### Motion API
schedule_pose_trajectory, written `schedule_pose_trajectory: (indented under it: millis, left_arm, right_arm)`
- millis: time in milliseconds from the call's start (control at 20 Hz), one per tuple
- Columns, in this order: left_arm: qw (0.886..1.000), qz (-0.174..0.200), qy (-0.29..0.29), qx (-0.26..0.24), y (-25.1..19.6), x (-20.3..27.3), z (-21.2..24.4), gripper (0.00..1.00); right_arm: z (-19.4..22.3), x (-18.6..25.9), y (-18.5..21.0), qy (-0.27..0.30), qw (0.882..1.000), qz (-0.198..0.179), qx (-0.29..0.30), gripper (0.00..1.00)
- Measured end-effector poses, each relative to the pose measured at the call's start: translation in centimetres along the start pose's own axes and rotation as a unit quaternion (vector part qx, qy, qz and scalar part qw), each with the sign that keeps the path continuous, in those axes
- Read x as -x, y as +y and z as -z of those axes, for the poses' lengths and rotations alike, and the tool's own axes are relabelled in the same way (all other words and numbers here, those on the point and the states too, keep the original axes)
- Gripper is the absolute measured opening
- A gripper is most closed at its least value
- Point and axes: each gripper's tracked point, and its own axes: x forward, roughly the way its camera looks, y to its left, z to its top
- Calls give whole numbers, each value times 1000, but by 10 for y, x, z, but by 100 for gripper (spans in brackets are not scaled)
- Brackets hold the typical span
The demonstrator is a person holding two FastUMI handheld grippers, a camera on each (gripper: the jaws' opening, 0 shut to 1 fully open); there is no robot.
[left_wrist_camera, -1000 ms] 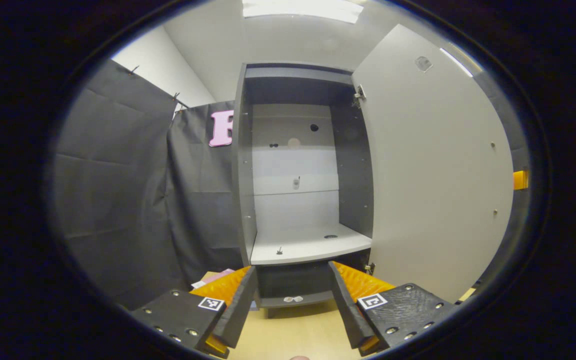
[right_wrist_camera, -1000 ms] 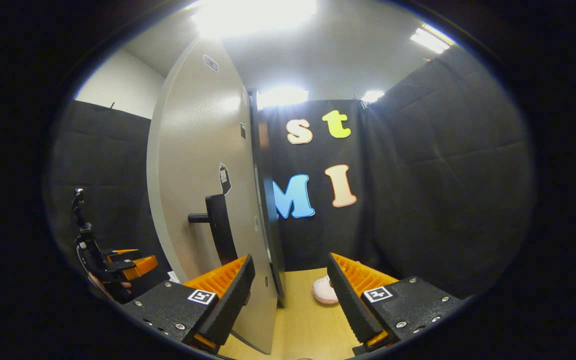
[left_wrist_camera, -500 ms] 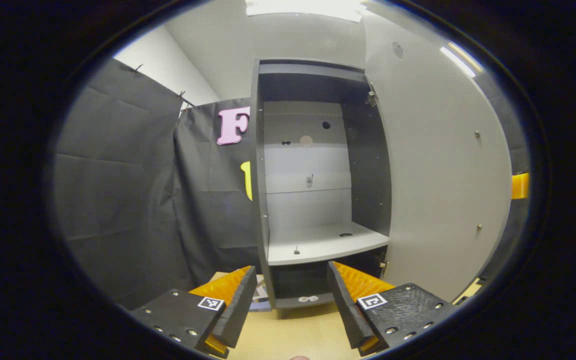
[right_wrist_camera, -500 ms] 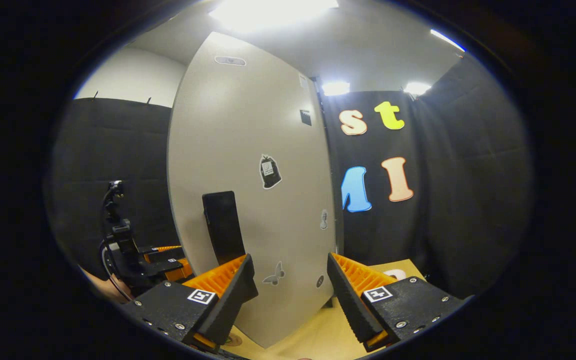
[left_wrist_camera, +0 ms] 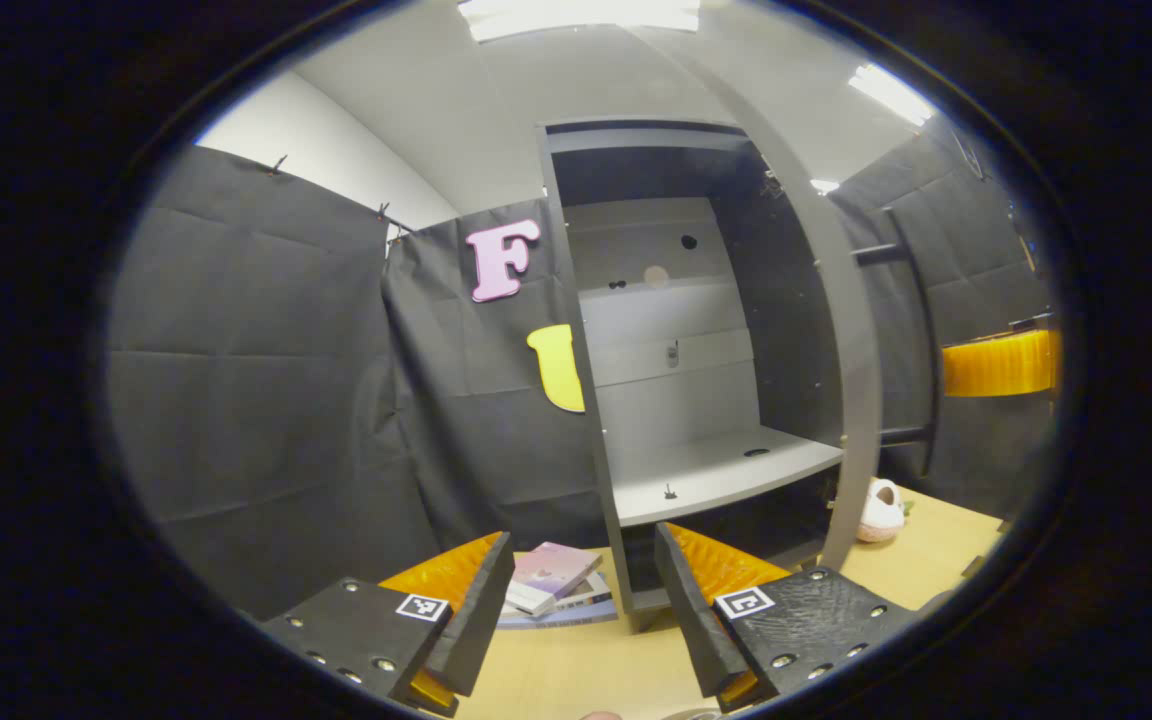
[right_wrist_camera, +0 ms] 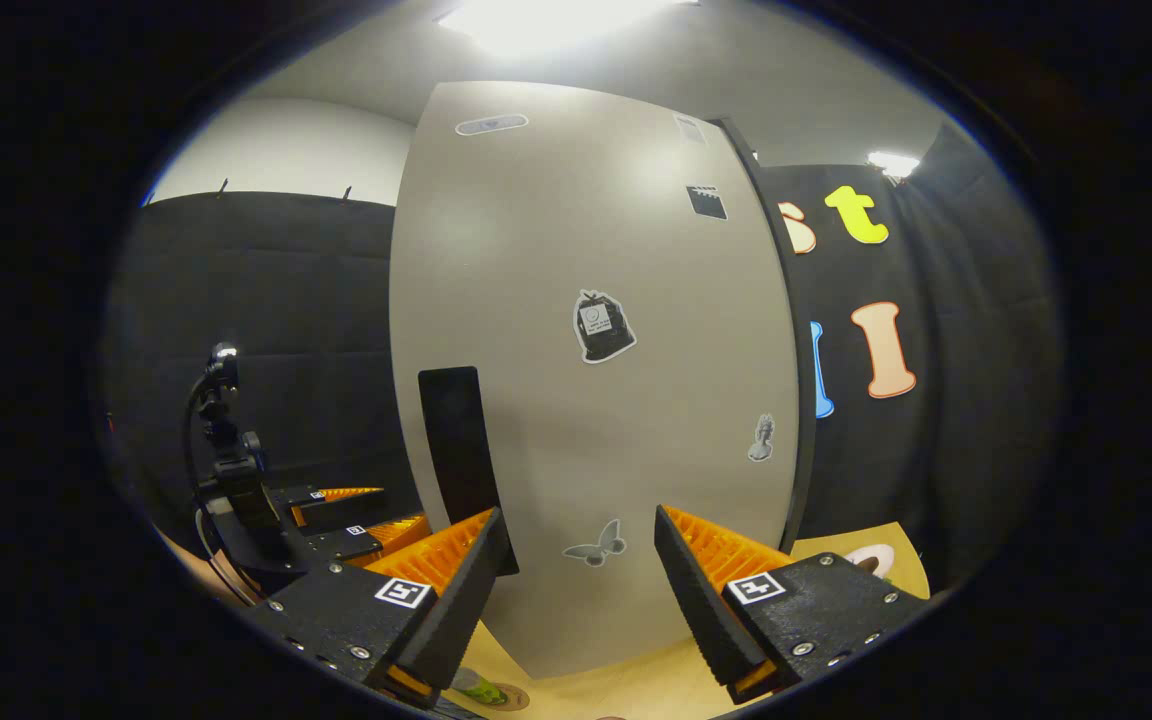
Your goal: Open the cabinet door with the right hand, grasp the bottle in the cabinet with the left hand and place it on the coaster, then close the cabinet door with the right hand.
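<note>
Facing grey cabinet door [right_wrist_camera: 586, 400] (stickers, dark handle) | right claw [right_wrist_camera: 581, 590] spread | left claw [left_wrist_camera: 584, 600] spread

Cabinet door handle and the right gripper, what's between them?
Nothing: in the right gripper view the black handle stands on the cabinet door just beyond the open right gripper, no object between them.

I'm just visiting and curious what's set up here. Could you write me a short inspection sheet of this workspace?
Surface: pale wooden table.
Job's things: cabinet empty inside; its door partly open; handle on the door; bottle top at the right gripper view's bottom edge.
Clutter: books beside the cabinet; small pink-and-white object.
Grippers: left gripper open; right gripper open.
Cables: cord on the left gripper.
Surroundings: black cloth wall.
</note>
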Motion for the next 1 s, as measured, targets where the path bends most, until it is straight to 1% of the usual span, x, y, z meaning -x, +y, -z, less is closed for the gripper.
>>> schedule_pose_trajectory:
  millis: [50,100,150,250,300,350,450,550,600,650,700,750,800,850,900,950,1000]
  left_arm:
    - [1000,-1,0,2,1,0,-2,86]
    - [1000,0,0,6,1,0,-3,81]
    - [1000,-2,-1,9,2,2,-5,81]
    - [1000,-3,-7,15,1,9,-17,86]
    - [1000,-1,-9,17,-5,10,-23,81]
    - [1000,0,-7,17,-9,11,-29,86]
    - [1000,9,-6,17,-23,11,-40,85]
    - [999,15,-25,27,-40,9,-57,76]
    - [999,18,-28,29,-47,7,-59,85]
    - [999,18,-25,28,-52,6,-59,85]
    - [999,14,-22,29,-55,6,-59,85]
    - [999,12,-23,33,-58,6,-61,81]
    - [999,13,-24,36,-66,4,-65,86]
    - [999,17,-22,33,-72,4,-67,81]
    - [999,18,-21,29,-75,4,-68,85]
    - [999,15,-21,26,-77,5,-71,81]
    - [999,14,-21,25,-79,5,-72,85]
  right_arm:
    - [3,-2,-3,1,1000,8,7,92]
    - [3,-2,-11,0,999,28,18,92]
    - [1,1,-21,-2,998,59,34,92]
    - [0,3,-40,-8,991,119,57,93]
    - [4,5,-49,-5,987,148,61,92]
    - [9,3,-48,-6,986,156,58,93]
    - [10,-4,-41,-14,987,154,50,93]
    - [10,-4,-44,-17,984,169,51,93]
    - [12,-3,-44,-12,983,175,49,92]
    - [14,-2,-43,-5,983,178,47,93]
    - [10,-2,-43,-5,982,185,46,91]
    - [6,0,-48,-5,979,200,48,93]
    - [4,2,-52,-3,976,211,50,92]
    - [6,1,-53,0,976,214,50,93]
    - [8,2,-53,3,976,214,47,93]
    - [11,3,-56,8,975,218,41,93]
    - [13,6,-57,10,975,220,37,93]
